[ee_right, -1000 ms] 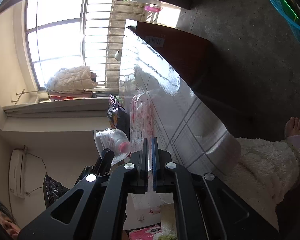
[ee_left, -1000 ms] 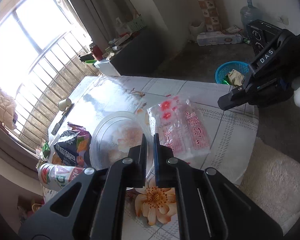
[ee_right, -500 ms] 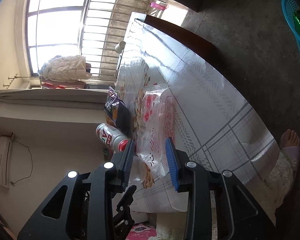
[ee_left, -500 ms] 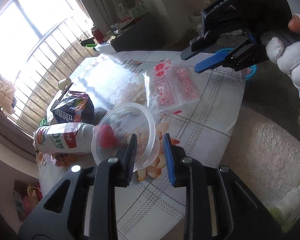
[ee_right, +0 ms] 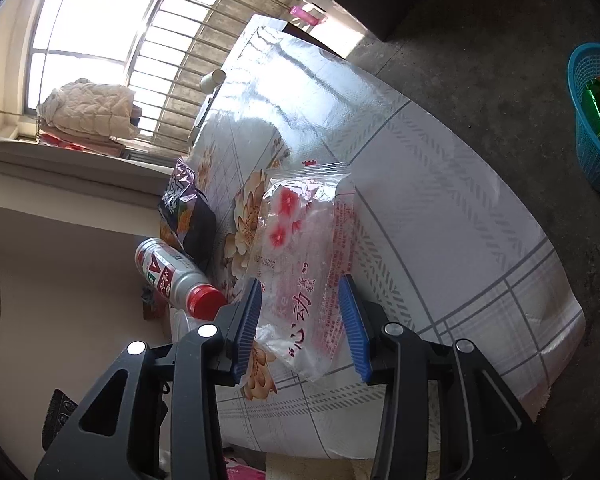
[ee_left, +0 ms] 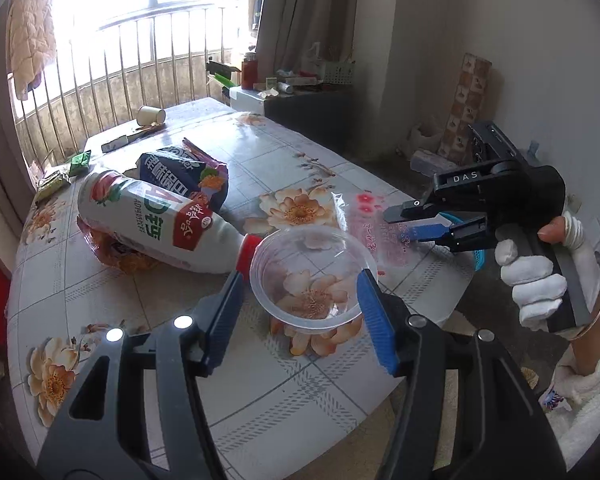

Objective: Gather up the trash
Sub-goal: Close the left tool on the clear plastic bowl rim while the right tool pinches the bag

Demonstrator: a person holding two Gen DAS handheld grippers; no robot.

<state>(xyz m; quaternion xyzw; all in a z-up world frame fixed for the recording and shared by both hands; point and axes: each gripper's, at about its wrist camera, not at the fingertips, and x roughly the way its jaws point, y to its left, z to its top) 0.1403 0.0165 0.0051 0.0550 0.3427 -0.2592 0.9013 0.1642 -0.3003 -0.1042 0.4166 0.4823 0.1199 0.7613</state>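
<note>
On the near part of the flowered surface (ee_left: 260, 400) we see a clear plastic bowl (ee_left: 314, 276) lying between the spread jaws of our left gripper (ee_left: 300, 280), which have just been opening; whether the right pad touches its rim we cannot tell. Left of the bowl lies a white drink bottle (ee_left: 156, 224) with a red cap, resting against a dark snack bag (ee_left: 184, 176). To the right, our right gripper (ee_right: 300, 312) has just been opening too, jaws moderately apart, a printed plastic bag (ee_right: 304, 264) lying flat on the surface between them. Far right on the floor stands a blue basket (ee_right: 588, 120) with wrappers inside.
</note>
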